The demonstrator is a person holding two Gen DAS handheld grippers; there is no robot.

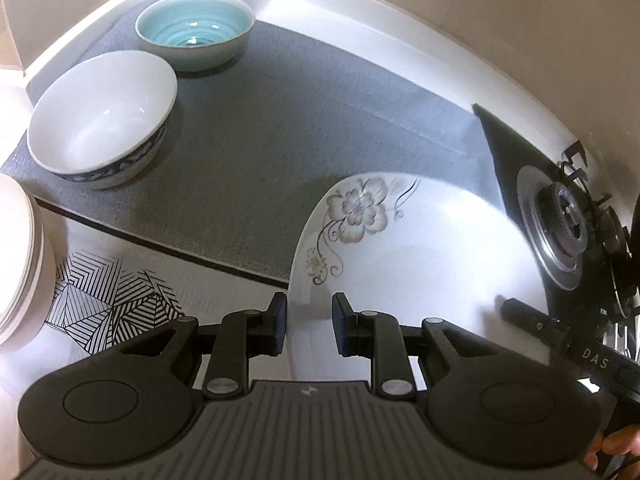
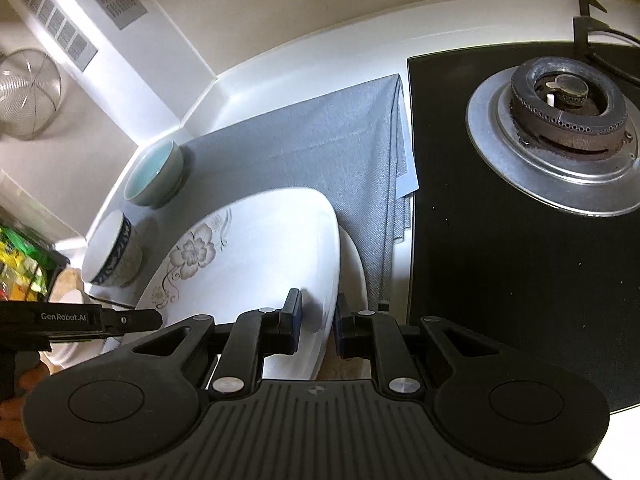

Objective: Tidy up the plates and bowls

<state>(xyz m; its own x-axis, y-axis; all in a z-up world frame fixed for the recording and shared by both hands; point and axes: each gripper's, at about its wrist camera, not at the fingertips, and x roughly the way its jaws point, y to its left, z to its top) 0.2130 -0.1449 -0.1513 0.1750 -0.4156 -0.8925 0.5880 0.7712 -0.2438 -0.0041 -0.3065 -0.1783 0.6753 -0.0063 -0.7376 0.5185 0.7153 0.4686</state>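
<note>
Both grippers pinch one white floral plate (image 1: 400, 248) by opposite edges: the left gripper (image 1: 309, 322) has its jaws clamped on the near rim, and the right gripper (image 2: 318, 326) has its jaws squeezed on the plate's right edge. The plate hangs tilted over the grey mat (image 1: 260, 128), beside the gas burner (image 2: 560, 120), while a white bowl (image 1: 100, 120) and a teal bowl (image 1: 194, 28) sit on the mat's far left side, close together
</note>
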